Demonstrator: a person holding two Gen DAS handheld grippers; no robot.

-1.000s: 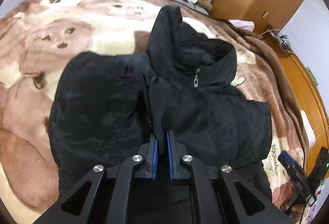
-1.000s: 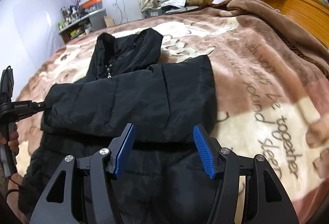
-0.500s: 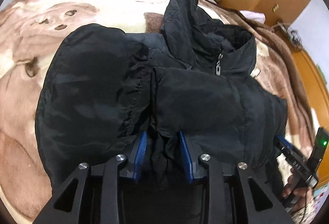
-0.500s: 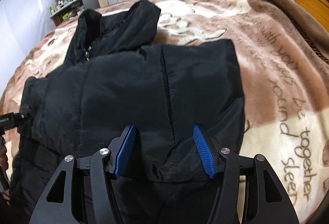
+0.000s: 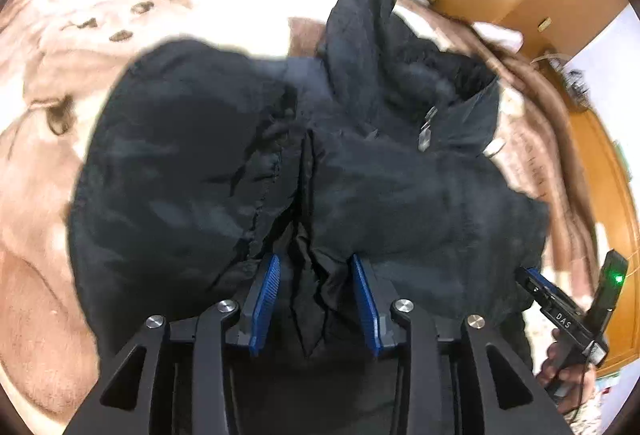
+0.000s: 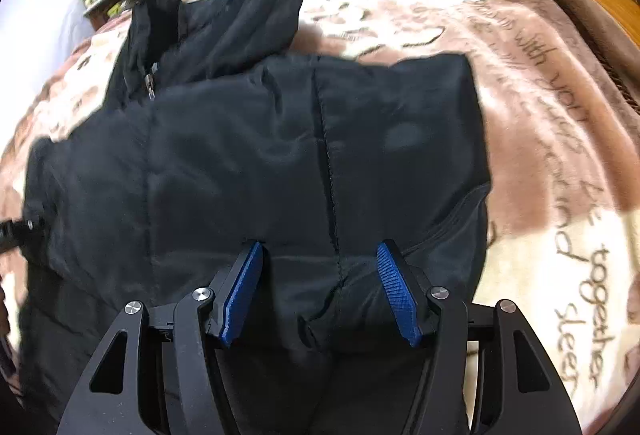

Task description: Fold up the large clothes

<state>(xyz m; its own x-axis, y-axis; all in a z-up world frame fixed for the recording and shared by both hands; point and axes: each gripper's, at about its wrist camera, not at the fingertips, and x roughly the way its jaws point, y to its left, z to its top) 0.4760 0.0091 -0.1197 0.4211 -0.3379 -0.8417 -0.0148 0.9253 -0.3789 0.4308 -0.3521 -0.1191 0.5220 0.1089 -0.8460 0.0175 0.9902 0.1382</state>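
Now the black padded jacket (image 6: 280,163) lies folded mid-blanket (image 6: 560,115). My left gripper (image 5: 314,267) has just been opening, a loose fold between its parted pads. My right gripper (image 6: 320,255) straddles the sleeve seam, jaws wide.

The left claw (image 5: 314,299) sat at the lower centre of its frame, angled downward, its jaws having just been opening with dark fabric between them. The right claw (image 6: 320,291) stood parted wide, lower centre, angled downward.
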